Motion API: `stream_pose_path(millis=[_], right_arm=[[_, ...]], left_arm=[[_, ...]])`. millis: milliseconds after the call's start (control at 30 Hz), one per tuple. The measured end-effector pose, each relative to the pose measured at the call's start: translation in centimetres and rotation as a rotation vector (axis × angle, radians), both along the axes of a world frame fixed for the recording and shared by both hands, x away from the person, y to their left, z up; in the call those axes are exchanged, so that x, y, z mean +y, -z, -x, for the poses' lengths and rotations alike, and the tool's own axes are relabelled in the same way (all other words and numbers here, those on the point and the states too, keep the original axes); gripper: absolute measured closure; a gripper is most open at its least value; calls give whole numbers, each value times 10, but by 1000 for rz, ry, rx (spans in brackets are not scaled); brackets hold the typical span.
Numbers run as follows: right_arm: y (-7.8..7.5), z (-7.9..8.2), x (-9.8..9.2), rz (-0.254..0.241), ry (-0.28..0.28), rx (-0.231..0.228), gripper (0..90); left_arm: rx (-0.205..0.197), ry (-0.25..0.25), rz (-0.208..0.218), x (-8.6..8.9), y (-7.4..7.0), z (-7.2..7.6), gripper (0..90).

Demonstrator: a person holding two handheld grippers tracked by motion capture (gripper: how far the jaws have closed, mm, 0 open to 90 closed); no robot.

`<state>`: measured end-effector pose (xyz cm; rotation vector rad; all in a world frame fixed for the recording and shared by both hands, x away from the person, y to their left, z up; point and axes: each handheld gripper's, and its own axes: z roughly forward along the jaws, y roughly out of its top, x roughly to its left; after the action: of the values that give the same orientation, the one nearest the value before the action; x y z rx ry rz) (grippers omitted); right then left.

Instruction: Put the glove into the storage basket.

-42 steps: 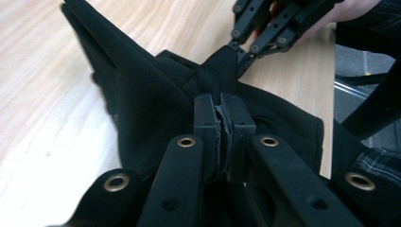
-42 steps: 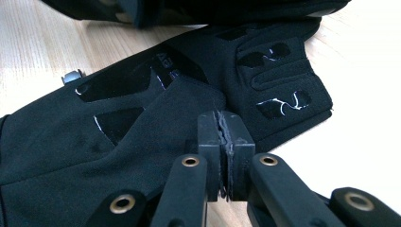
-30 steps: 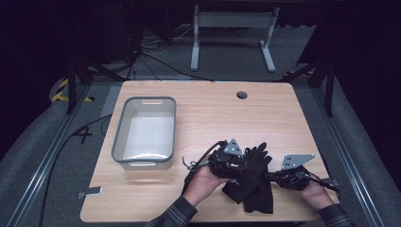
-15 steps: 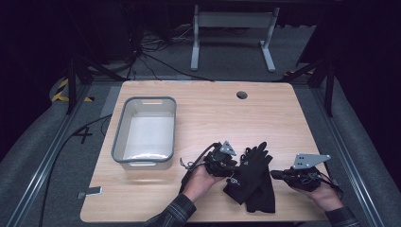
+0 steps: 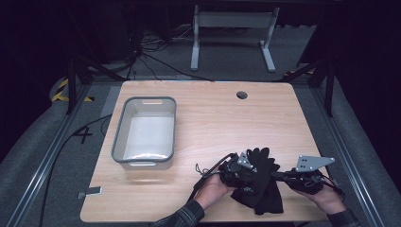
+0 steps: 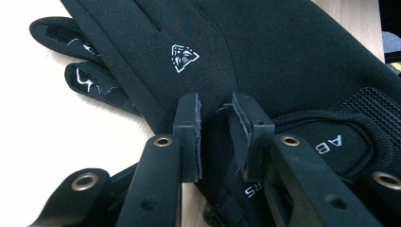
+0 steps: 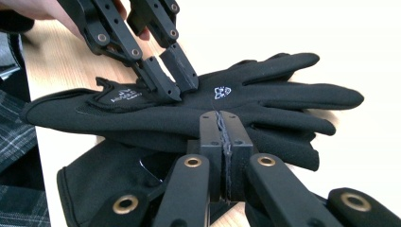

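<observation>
Top glove (image 7: 265, 101) bears a white triangular logo; other lettering unreadable. Fingers point away from me. My left hand-held gripper (image 6: 215, 113) is slightly spread over it; right hand-held gripper (image 7: 221, 124) is pressed together.

Wooden table (image 5: 208, 118), grey bin (image 5: 144, 132), black gloves (image 5: 261, 182)

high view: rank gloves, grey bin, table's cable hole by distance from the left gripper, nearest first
1. Gloves: black pair directly under the left gripper, at the near edge of the table.
2. Grey bin: on the table's left side, farther back than the gripper.
3. Cable hole: by the table's far edge, straight beyond the gripper.
</observation>
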<state>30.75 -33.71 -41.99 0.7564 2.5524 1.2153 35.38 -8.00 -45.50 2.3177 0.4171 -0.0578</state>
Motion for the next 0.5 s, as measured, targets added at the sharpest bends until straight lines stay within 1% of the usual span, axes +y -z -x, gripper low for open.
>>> stream_pose_path(millis=[33,67,133,167,200,267,333,467,500], right_arm=[[-2,0,-1,-16,3,-4,891],[-5,1,-1,-30,2,-12,873],[-5,2,0,-26,-1,-11,837],[-5,2,0,-26,-1,-11,837],[-4,1,1,-19,0,-7,805],[-1,0,1,4,5,-2,787],[2,-2,0,11,2,30,786],[15,-7,3,52,-6,74,798],[18,-8,4,67,-10,81,803]], left_arm=[[-3,-5,3,1,-1,0,722],[-17,-12,6,3,-3,-1,700],[-21,-36,14,8,-6,-4,685],[-21,-36,14,8,-6,-4,672],[-19,-45,18,11,-7,-7,672],[-9,-59,25,15,-7,-11,647],[3,-63,21,16,-5,-13,619],[15,-62,6,15,0,-15,587],[9,-61,-3,15,-1,-14,575]])
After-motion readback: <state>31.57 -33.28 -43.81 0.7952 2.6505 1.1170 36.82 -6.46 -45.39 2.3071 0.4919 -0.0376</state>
